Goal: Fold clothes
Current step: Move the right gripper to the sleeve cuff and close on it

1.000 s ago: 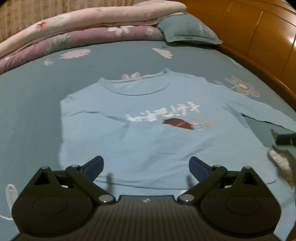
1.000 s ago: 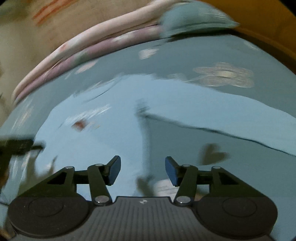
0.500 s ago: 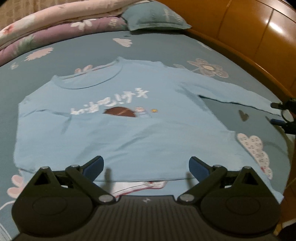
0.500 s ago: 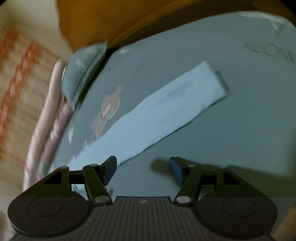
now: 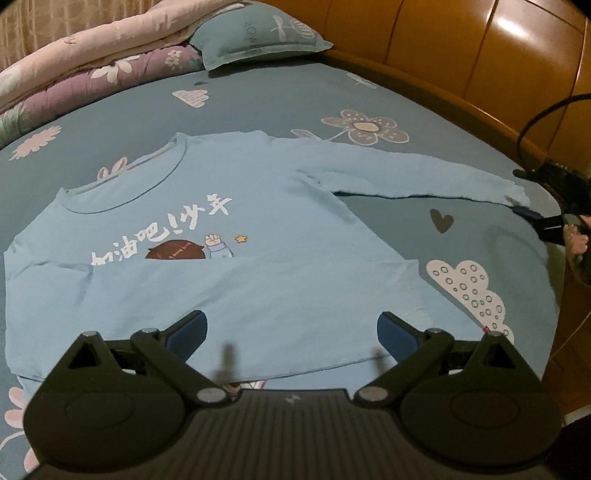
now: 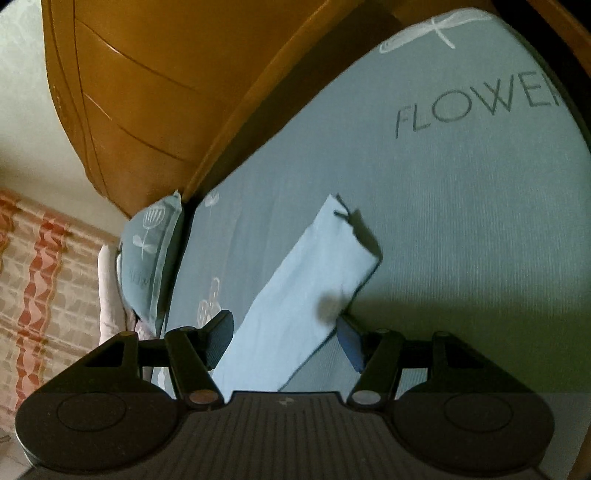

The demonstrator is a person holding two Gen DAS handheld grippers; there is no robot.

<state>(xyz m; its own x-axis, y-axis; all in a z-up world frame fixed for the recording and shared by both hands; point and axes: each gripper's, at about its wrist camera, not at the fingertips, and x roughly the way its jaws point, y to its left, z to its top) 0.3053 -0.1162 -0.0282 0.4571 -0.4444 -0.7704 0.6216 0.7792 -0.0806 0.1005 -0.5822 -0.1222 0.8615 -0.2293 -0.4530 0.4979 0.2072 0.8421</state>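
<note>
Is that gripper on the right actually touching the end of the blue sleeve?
Cannot tell. In the right wrist view the sleeve lies between the right gripper's open jaws, pads not pressing it; the left wrist view shows no clear gap either.

Home bedroom: bed (image 5: 280,99), pillow (image 5: 255,35), wooden headboard (image 5: 461,48)

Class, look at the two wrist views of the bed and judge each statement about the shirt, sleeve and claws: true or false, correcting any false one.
1. The light blue shirt lies print side up on the bed sheet. True.
2. The left claw is clamped on the hem. False: it is open, pads apart, gripping nothing.
3. The stretched-out sleeve runs between the right claw's open pads. True.
4. The pillow rests on the shirt. False: it sits apart, at the headboard.
</note>
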